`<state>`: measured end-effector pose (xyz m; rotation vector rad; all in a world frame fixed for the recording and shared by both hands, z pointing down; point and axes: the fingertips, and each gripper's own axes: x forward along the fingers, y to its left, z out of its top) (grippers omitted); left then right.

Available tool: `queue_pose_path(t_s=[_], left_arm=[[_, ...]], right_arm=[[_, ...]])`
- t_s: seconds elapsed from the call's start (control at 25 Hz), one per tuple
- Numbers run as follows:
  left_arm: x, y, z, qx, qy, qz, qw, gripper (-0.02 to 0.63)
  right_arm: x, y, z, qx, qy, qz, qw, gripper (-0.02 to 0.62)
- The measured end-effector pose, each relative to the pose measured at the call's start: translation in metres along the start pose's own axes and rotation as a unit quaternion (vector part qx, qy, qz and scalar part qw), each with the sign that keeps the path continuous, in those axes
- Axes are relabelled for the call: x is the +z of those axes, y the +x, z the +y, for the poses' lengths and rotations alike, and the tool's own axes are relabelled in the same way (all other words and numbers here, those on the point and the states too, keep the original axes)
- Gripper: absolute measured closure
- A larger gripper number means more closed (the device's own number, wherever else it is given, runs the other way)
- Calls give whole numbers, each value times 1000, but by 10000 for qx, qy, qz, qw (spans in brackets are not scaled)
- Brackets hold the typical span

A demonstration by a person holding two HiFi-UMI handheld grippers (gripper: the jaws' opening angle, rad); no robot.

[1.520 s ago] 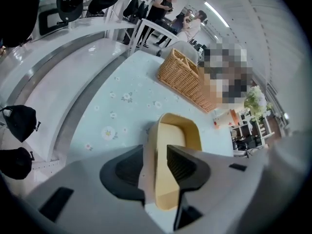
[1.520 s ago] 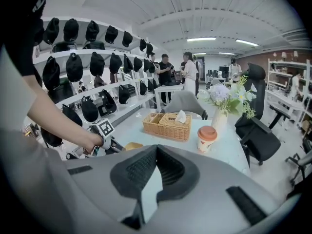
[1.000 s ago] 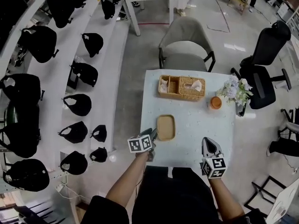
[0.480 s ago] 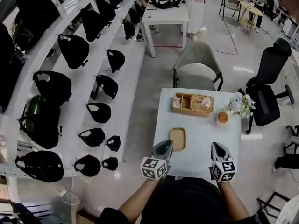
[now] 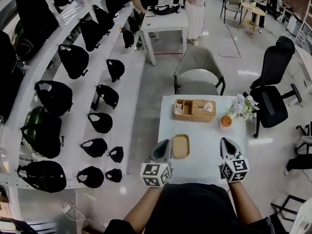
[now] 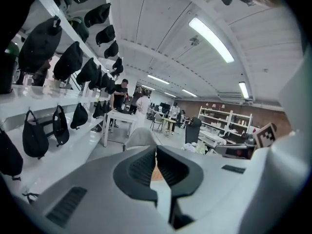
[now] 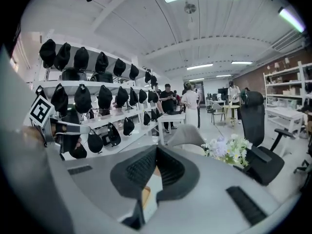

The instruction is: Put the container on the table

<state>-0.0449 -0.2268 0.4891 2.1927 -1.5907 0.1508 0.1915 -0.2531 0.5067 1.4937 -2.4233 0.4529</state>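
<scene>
The tan, lidded container lies flat on the white table, near its left front. My left gripper hovers above the table's front left corner, just left of the container and apart from it, its jaws shut with nothing between them. In the left gripper view the fingertips meet. My right gripper hangs over the front right of the table, well clear of the container. Its jaws also meet at the tips and hold nothing.
A wicker basket with tissues stands at the table's far side, with an orange cup and a vase of flowers to its right. A grey chair stands beyond the table and a black office chair stands right. Shelves of black bags run along the left.
Both grippers have risen toward the camera. The left one has come away from the container's left edge, where it was a second ago. The container stays on the table.
</scene>
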Motion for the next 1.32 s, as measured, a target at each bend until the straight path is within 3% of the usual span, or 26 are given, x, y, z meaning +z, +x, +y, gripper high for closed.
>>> queue_pose_path(t_s=[0.24, 1.32], left_arm=[[18, 3, -10, -84, 167, -235, 9996, 592], [6, 26, -13, 16, 33, -44, 10000, 592]], right_arm=[[10, -11, -16, -132, -64, -118, 9998, 597], [15, -12, -35, -141, -153, -246, 9995, 597]])
